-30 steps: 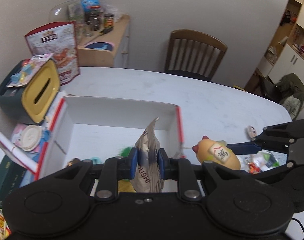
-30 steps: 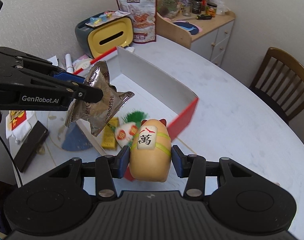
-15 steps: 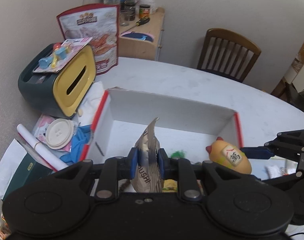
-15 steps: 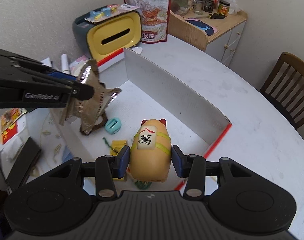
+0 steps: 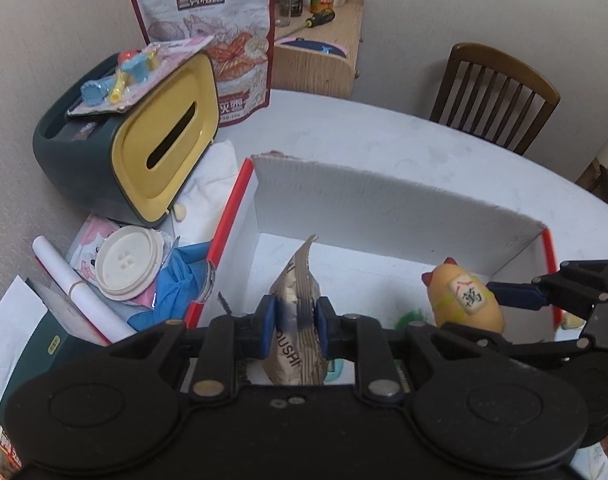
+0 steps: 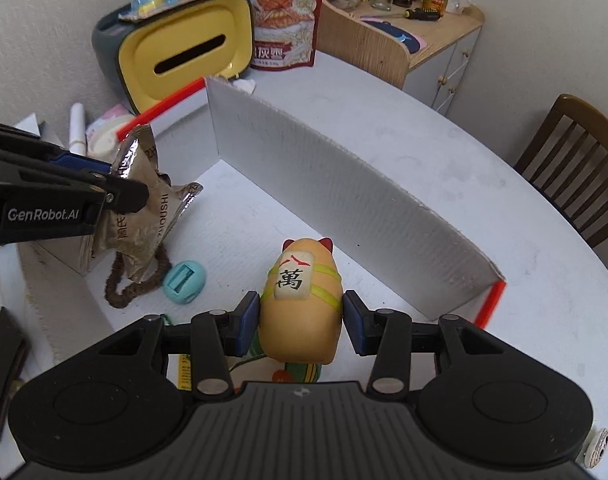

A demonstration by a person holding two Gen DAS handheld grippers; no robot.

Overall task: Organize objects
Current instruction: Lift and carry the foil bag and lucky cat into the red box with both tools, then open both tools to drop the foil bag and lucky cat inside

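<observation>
A white cardboard box [image 5: 383,208] with red edges lies open on the table; its far wall [image 6: 343,192] fills the middle of the right wrist view. My left gripper [image 5: 292,320] is shut on a crumpled foil snack packet [image 5: 298,280], held low over the box's left corner. The same packet [image 6: 144,208] shows at the left gripper's tip [image 6: 124,196]. My right gripper [image 6: 302,322] is shut on a yellow cat-shaped toy [image 6: 300,280] with a character tile, low inside the box. In the left wrist view, the toy [image 5: 463,300] sits at the right.
On the box floor lie a teal oval item [image 6: 184,282], a brown cord loop [image 6: 132,284] and green-yellow bits under the toy. A yellow-and-green tissue box [image 5: 136,148], a large snack bag [image 5: 220,40], a button-shaped lid [image 5: 126,262], a cabinet [image 5: 315,60] and a chair [image 5: 495,92] surround it.
Both grippers came forward and down into the box. The toy went from over the box's red right edge to low inside it; the packet dropped toward the left corner. Both grips held.
</observation>
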